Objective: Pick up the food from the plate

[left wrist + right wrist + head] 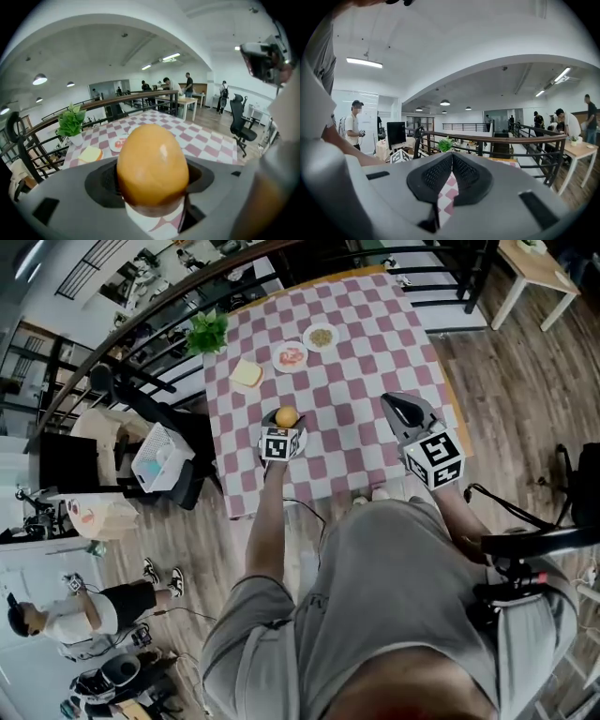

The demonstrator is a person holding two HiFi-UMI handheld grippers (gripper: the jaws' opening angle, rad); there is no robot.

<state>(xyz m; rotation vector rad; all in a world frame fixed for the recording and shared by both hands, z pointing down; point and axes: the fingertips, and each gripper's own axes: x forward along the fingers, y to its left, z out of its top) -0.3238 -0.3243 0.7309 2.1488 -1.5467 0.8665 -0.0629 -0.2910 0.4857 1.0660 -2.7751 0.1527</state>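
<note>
Two grippers were in play, and only one was loaded. The left gripper (283, 430) had its jaws spread wide around a smooth, egg-shaped orange food (152, 164), with the pads pressing on its lower flanks and the rounded top standing proud above them. From the head view the food sat off any plate, held over the near left part of the checked table (375, 343). The right gripper (452, 157) was over the near right edge with its jaws drawn together, tips meeting and nothing between them. Farther back on the cloth lay a slice of bread (247, 374), a plate with pink food (276, 357), a second small plate (334, 331) beside it, and a potted plant (207, 332) at the far left corner. The orange piece looked light and firm rather than soft, with a glossy skin that caught the ceiling lights, so it would probably be slippery and inclined to squirt out of a pinch placed too near either end. The safest hold seemed to be across its widest girth, pads square to the sides; the present grip sat a little below that line, so a tilt of the hand could let it roll forward.
</note>
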